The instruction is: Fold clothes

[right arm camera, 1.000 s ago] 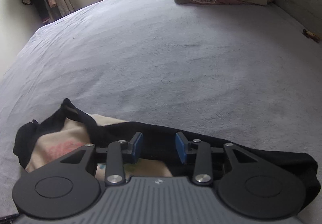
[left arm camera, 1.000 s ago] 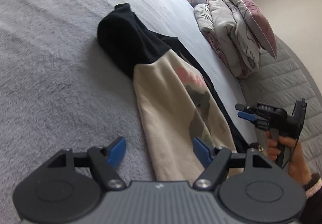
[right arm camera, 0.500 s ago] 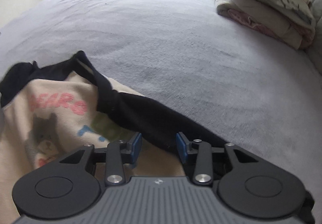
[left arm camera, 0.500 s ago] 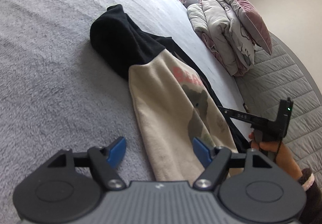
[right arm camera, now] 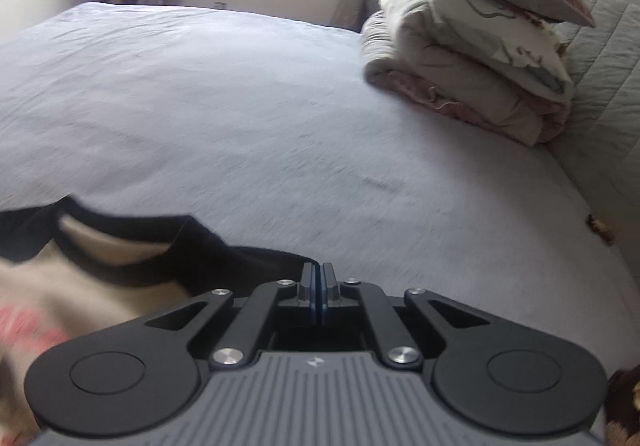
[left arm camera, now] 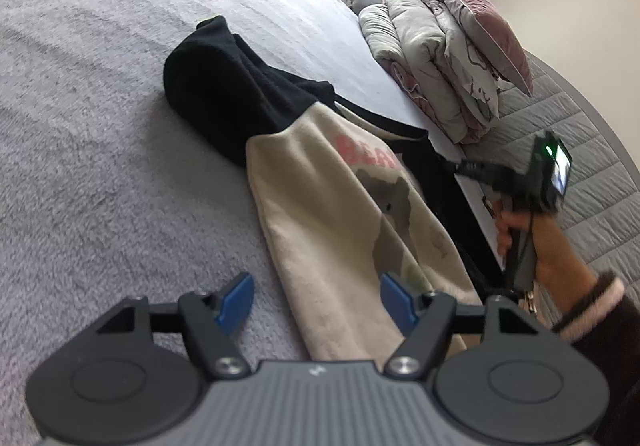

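Cream-and-black shirt point(left arm camera: 344, 205) lies on the grey bed point(left arm camera: 100, 125), between the two hand-held grippers.

Left gripper point(left arm camera: 316, 300) hovers over the shirt's near hem, its blue pads apart and closing slightly, cream cloth beneath them but not pinched. Right gripper point(right arm camera: 319, 292) sits at the shirt's black edge, pads pressed together; whether cloth is caught between them cannot be told. Folded bedding point(right arm camera: 460, 77) lies well apart, near the headboard.

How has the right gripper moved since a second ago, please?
Yes: in the left view the right gripper went from beside the shirt toward the folded bedding.
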A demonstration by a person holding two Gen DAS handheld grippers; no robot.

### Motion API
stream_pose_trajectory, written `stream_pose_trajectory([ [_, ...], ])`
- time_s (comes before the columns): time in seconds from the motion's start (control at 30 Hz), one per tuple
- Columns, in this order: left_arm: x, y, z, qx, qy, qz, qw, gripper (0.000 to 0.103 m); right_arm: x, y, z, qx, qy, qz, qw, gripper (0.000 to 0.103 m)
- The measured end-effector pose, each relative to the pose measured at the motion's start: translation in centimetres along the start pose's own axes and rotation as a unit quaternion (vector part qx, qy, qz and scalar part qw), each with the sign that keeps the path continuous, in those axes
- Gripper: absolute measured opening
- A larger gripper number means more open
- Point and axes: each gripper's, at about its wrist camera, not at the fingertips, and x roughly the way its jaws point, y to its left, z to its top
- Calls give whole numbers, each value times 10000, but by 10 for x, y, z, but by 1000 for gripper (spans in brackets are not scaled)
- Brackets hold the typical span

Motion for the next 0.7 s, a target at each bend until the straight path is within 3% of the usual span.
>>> stream_pose_trajectory([
  [0.4, 2, 4, 4, 48, 58, -71, 9999, 71, 67, -16, 23, 497, 335, -581, 9965, 3],
  [0.57, 1, 8, 8, -98, 58, -134, 9998, 68, 81, -9, 11, 441, 604, -524, 9958, 4],
  [0.63, 0, 10, 9, -208, 49, -167, 9996, 67, 75, -6, 7, 318, 536, -540, 9966, 10],
  [0.7, -1, 12, 10, -275, 24, -168, 9995, 67, 65, -7, 6, 256, 496, -526, 9971, 29],
])
